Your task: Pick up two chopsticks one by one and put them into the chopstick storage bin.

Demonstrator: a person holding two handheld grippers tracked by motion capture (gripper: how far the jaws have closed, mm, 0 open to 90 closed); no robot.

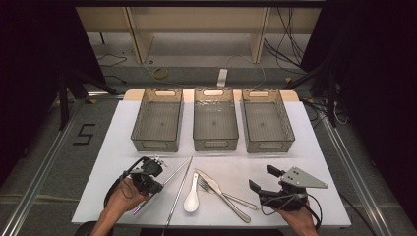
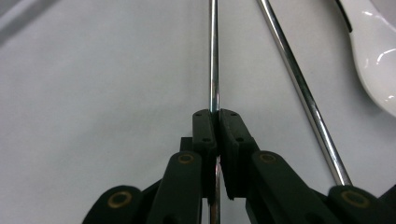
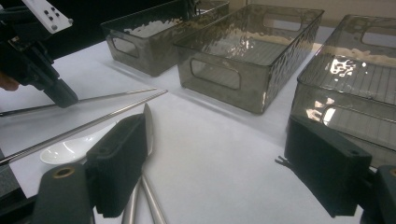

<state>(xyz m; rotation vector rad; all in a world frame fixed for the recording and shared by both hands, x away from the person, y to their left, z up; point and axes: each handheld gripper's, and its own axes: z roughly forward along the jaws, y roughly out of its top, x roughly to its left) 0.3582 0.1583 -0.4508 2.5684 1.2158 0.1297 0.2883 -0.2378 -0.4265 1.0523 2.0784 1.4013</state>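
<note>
A white surface [image 1: 314, 147] carries three grey see-through bins in a row at its far side: the left bin [image 1: 157, 119], the middle bin [image 1: 215, 119] and the right bin [image 1: 267, 120]. Near the front edge lie a knife [image 1: 223, 195], a fork [image 1: 231, 196], a white spoon [image 1: 192, 199] and two metal chopsticks. The left gripper [image 1: 160, 188] sits at the front left; its fingers [image 2: 205, 135] are pressed together, pinching the left chopstick [image 2: 214, 56] at mid-length, low against the surface. The second chopstick [image 2: 299, 88] lies free just beside it, with the spoon on its other side. The right gripper [image 1: 265, 179] hovers at the front right, its fingers [image 3: 119, 161] spread wide and holding nothing, just right of the knife and fork.
</note>
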